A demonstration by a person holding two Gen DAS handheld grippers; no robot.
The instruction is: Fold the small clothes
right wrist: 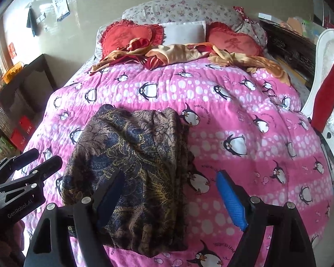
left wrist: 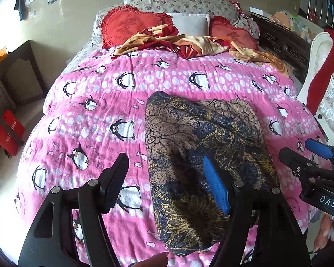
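Folded garment [left wrist: 202,155], dark blue and brown with yellow floral print, is laid flat on the pink penguin quilt [left wrist: 95,115] near the foot of the bed, folded into a rough rectangle. No pad is seen pressing on it. Left gripper [left wrist: 167,178] is held above the garment's left edge, jaws spread wide, nothing between them; one black finger is seen over the quilt, the blue-padded finger [left wrist: 216,187] over the cloth. Right gripper [right wrist: 171,198] is held over the garment's right edge, jaws likewise wide and empty; its dark finger is over the cloth, its blue pad [right wrist: 231,200] over bare quilt. Each gripper is seen at the edge of the other's view. Farther up the bed, a crumpled red and orange blanket [left wrist: 189,42] is spread across the quilt's top edge, with two red heart cushions [left wrist: 131,25], a white pillow [left wrist: 189,23] and a floral pillow [left wrist: 178,0] behind it. A white chair [left wrist: 322,89] with red cloth draped over it stands to the right of the bed.
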